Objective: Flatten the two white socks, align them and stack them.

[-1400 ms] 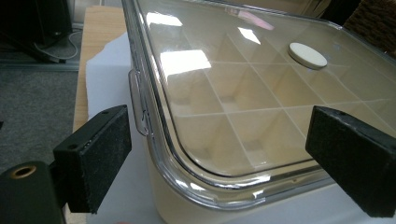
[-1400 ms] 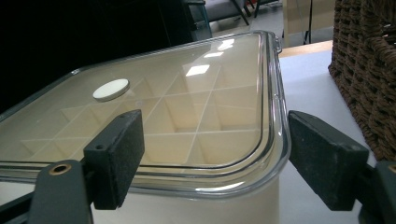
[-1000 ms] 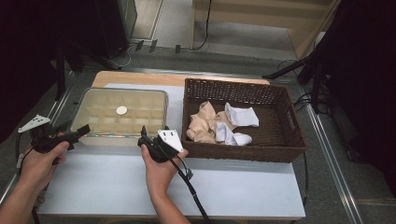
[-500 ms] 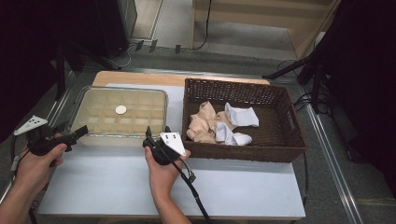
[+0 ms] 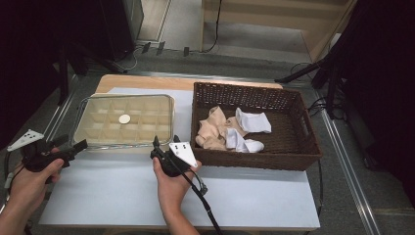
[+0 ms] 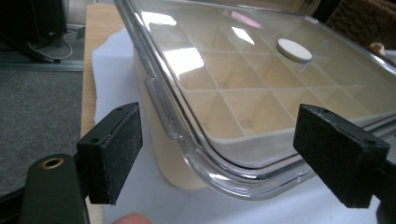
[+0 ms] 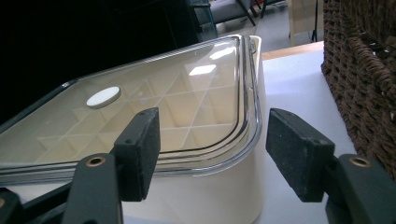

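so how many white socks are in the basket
2 visible: one white sock toward the back of the wicker basket, another white sock nearer the front, both beside the beige cloth. More may lie underneath.

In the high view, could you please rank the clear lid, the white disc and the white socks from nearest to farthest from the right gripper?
From the right gripper:
1. Clear lid: its near right corner lies just ahead of the gripper.
2. White disc: on the lid, farther back and to the left.
3. White socks: inside the wicker basket, off to the right.
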`<state>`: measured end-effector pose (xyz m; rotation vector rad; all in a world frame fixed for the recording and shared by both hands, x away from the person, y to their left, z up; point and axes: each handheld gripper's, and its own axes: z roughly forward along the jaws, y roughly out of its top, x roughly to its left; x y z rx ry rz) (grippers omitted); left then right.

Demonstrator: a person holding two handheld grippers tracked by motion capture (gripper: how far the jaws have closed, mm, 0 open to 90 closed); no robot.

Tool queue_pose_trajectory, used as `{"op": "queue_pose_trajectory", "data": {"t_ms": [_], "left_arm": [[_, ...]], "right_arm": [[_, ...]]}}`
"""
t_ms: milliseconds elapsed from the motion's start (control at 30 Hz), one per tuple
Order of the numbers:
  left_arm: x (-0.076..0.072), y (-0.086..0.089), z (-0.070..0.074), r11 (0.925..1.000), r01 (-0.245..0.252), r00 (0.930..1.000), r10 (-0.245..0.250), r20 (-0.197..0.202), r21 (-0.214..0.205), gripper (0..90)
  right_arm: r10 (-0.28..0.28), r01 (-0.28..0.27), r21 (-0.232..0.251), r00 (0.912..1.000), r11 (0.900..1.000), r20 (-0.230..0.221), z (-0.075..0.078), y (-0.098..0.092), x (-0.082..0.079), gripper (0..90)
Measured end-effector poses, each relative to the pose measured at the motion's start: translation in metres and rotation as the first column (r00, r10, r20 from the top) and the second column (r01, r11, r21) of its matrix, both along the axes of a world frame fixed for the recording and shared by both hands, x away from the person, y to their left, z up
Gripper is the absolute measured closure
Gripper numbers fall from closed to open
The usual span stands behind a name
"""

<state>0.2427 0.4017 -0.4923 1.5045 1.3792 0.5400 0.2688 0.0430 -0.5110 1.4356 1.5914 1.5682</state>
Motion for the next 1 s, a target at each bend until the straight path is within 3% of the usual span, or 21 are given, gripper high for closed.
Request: {"op": "queue_pose_trajectory", "data": {"t_ms": [67,200,300,567,667,733,1000], "left_arm": [[0.001,0.001,0.001,0.9999,-0.008,1.0000,0.008,0.000,-0.007,16.1],[0.007,-0.002,0.001,0.9998,-0.008,0.9999,0.007,-0.009,-0.019,15.5],[0.012,-0.005,0.000,0.9998,-0.013,0.9999,0.013,-0.010,-0.016,15.6],[0.014,-0.007,-0.001,0.9998,-0.019,0.9998,0.019,0.001,0.003,18.3],[0.014,-0.005,-0.001,1.0000,0.000,1.0000,0.000,-0.007,0.005,19.6],[0.014,-0.004,-0.001,0.9999,0.007,0.9999,-0.007,-0.012,0.008,19.5],[0.013,0.001,-0.001,0.9995,0.010,0.9998,-0.010,-0.017,0.030,19.7]], "right_arm": [[-0.008,0.008,-0.003,1.0000,1.0000,0.005,-0.001,0.002,0.000,33.9],[-0.016,0.017,0.041,0.9995,0.9990,-0.026,-0.003,0.004,0.005,31.3],[-0.013,0.015,0.072,0.9996,0.9973,-0.023,-0.004,0.006,0.008,33.2],[-0.014,0.014,0.034,0.9999,0.9993,-0.001,-0.002,0.005,0.005,42.4],[0.013,-0.011,0.073,0.9998,0.9973,-0.018,-0.002,-0.003,0.004,46.2],[0.035,-0.033,0.088,0.9990,0.9956,-0.029,-0.002,-0.007,0.002,46.8],[0.071,-0.071,0.049,0.9974,0.9963,-0.008,-0.003,-0.006,-0.016,46.4]]}}
